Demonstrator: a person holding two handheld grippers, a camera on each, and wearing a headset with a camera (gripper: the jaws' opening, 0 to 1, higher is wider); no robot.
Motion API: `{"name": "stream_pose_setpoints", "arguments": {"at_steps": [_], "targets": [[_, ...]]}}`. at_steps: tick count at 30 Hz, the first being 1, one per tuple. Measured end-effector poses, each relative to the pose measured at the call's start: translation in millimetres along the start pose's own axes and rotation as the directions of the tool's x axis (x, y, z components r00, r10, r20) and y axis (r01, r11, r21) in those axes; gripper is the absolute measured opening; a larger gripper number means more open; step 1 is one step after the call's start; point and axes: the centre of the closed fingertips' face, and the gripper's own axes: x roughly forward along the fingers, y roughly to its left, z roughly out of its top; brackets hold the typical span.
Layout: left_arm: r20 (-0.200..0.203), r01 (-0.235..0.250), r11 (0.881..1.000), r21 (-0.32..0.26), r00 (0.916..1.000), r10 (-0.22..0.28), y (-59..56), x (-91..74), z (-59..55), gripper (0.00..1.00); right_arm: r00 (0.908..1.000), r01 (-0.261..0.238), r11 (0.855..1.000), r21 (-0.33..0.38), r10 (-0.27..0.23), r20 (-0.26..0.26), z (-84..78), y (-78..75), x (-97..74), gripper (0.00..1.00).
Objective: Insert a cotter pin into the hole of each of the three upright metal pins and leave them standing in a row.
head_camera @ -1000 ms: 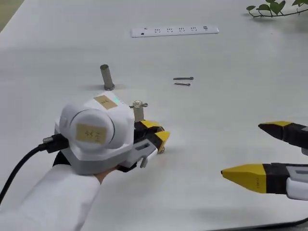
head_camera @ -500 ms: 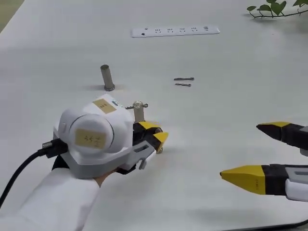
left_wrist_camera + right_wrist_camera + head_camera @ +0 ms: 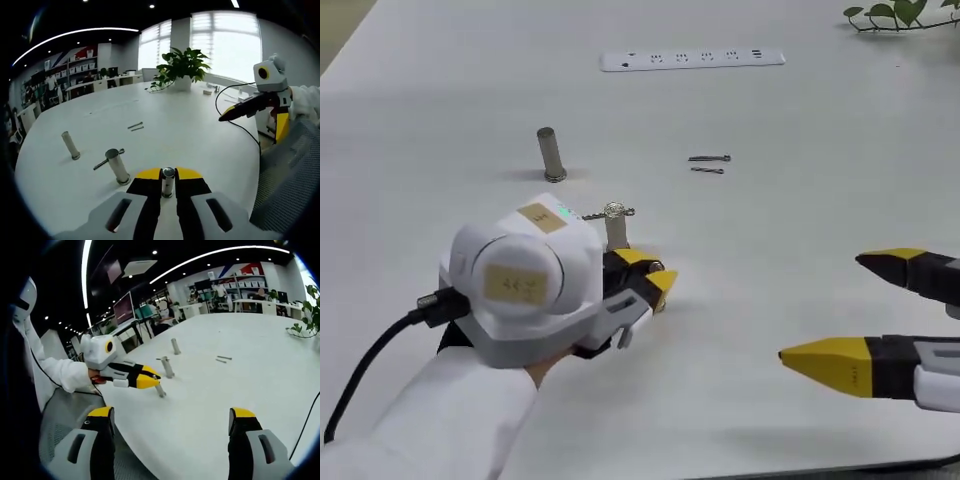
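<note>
**A:** Quick, big to small. Surface?

**B:** White table (image 3: 800, 190). A white power strip (image 3: 693, 60) lies at its far side.

**A:** Left gripper?

**B:** The left gripper (image 3: 655, 275) sits low on the table, near side, held by a hand in a white sleeve. Its jaws are closed almost all the way, clamping the nearest metal pin (image 3: 168, 184) at the yellow tips. That pin stands on the table about upright, its top poking up between the tips. I see no cotter pin in it.

**A:** Right gripper?

**B:** The right gripper (image 3: 822, 308) is off to the right, well apart from every pin. Its jaws are spread wide with nothing between them, and they point toward the left gripper.

**A:** Other pins?

**B:** The middle metal pin (image 3: 616, 232) is upright, just beyond the left gripper's tips, near the held pin but not touching it. A fitted cotter pin (image 3: 610, 212) goes crosswise through its top. The far metal pin (image 3: 551, 155) is upright, farther back and to the left, bare. The three run in a loose diagonal line away from the left gripper.

**A:** Spares?

**B:** Two loose cotter pins (image 3: 708, 158) lie flat, side by side, right of the far pin and well beyond the right gripper's jaws. Neither gripper touches them.
</note>
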Motion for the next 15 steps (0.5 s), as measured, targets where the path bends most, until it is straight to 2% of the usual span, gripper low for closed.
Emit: {"name": "stream_pose_setpoints", "arguments": {"at_steps": [2,5,10,12,15], "targets": [[-0.010,-0.004,1.000,-0.010,0.9999,0.004,0.1,-1.2,-2.0,0.09,1.0000,0.001,1.000,0.002,-0.001,0.002,0.3,-0.2,-0.1,0.93],[-0.016,-0.009,1.000,-0.015,0.9998,0.008,1.4,-4.8,-3.7,0.21,1.0000,0.003,1.000,0.004,-0.003,0.004,0.1,-0.5,-0.7,0.93],[-0.002,0.013,1.000,-0.028,0.9999,-0.013,2.7,-16.8,1.6,0.28,1.0000,0.003,1.000,0.003,-0.003,0.002,-0.8,-0.6,-0.4,0.93],[-0.019,0.021,0.999,-0.026,0.9996,-0.021,4.8,-22.7,-0.3,0.35,1.0000,0.002,1.000,0.003,-0.002,0.002,-0.6,-0.5,-0.4,0.93],[-0.022,0.028,0.999,-0.031,0.9993,-0.029,8.4,-33.3,-0.5,0.45,1.0000,0.003,1.000,0.000,-0.003,-0.001,-1.0,-0.7,-0.9,0.93]]}}
